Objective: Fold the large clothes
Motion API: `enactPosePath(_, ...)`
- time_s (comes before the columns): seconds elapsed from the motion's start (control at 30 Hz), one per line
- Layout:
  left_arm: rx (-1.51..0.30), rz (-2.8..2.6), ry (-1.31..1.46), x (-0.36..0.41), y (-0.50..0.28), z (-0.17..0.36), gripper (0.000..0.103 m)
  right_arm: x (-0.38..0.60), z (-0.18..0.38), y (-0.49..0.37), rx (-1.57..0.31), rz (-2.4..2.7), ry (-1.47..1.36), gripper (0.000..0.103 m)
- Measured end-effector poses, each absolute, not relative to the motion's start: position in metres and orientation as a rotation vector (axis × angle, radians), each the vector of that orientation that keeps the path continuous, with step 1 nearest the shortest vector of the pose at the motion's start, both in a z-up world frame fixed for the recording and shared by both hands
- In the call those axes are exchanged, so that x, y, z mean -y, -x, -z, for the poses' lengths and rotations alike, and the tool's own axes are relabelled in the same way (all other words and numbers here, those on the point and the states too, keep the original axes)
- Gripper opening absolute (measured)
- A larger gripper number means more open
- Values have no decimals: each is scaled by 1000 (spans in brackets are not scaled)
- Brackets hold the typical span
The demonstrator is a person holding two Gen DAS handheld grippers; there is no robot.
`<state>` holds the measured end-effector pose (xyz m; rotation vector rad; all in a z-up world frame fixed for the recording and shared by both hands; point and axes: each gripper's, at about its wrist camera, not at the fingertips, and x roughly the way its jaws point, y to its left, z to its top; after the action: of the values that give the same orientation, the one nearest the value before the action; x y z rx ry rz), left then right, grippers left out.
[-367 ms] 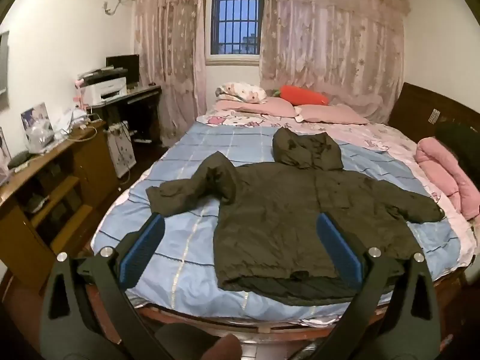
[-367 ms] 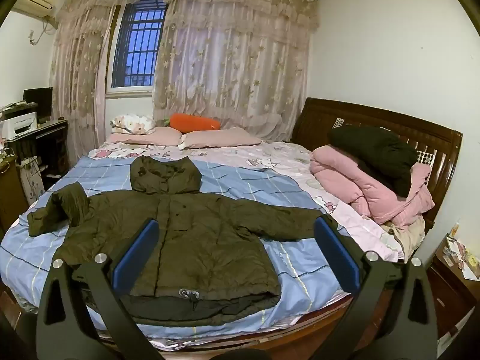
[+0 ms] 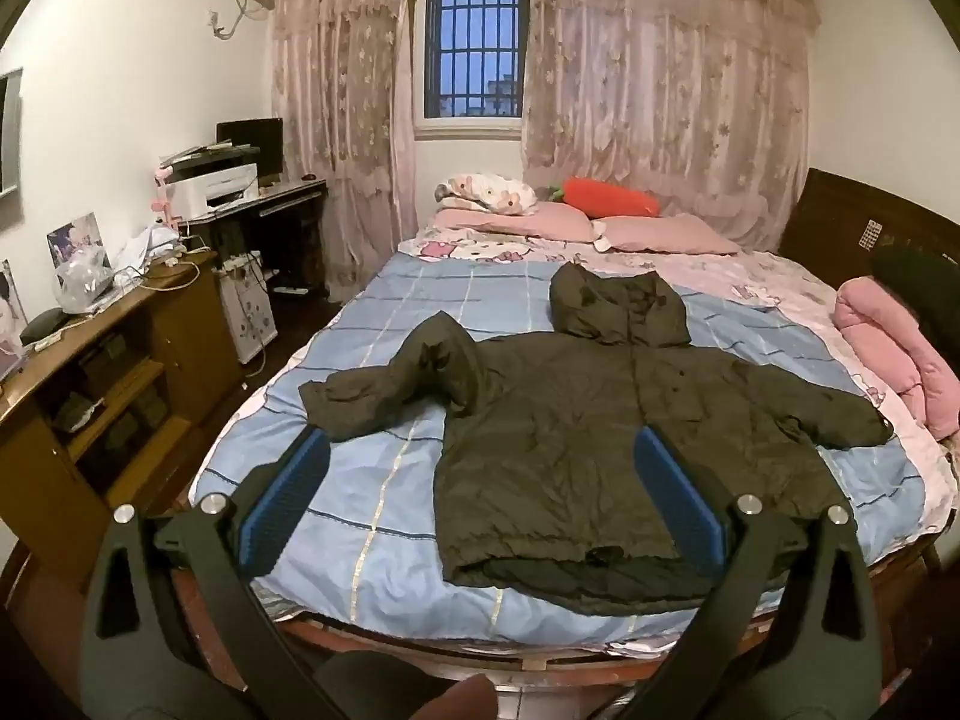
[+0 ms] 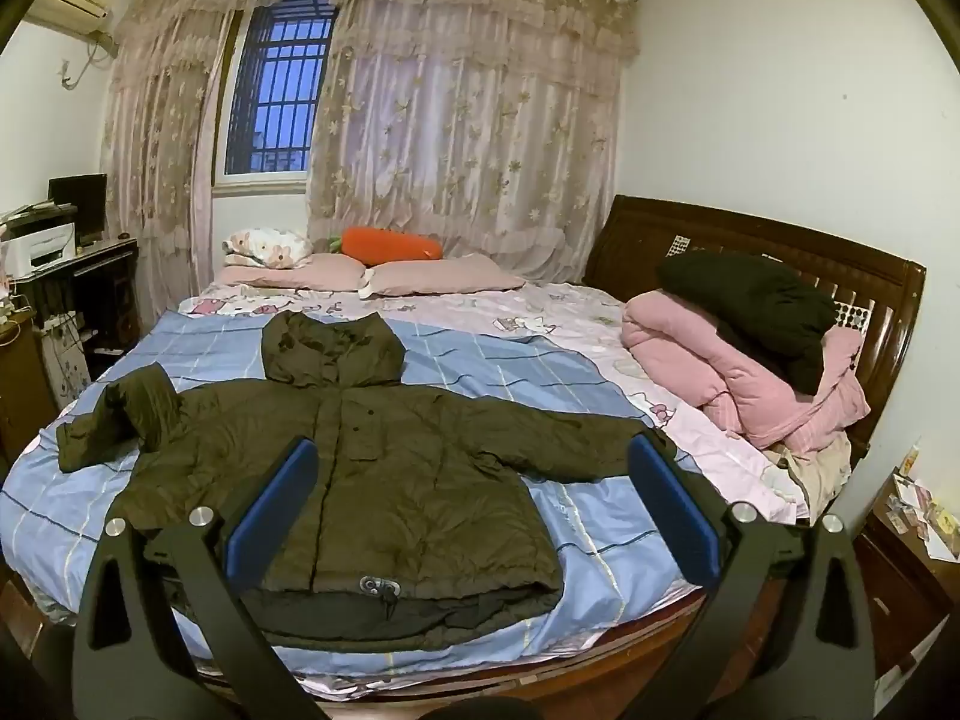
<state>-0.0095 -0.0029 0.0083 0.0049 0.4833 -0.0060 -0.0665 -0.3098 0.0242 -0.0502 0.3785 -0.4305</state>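
Hovering spread and empty, left tool (image 3: 480,492) and right tool (image 4: 474,492); ahead, puffy hooded jacket (image 4: 384,468) likely slipping, bunching, crumpled sleeve (image 3: 390,384) folding crooked

A matt, crinkled quilted cloth is seen on the jacket (image 3: 576,432), smooth cotton on the checked bedsheet (image 3: 384,480), glossy varnished wood on the headboard (image 4: 750,246), and ribbed blue rubber on the claw pads (image 4: 270,516).
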Motion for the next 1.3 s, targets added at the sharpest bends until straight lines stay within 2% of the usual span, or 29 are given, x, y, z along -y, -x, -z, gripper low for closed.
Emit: enactPosePath(1.3, -489, 9, -5, -1, 6, 0, 101, 299, -33, 69, -376, 434, 47, 102)
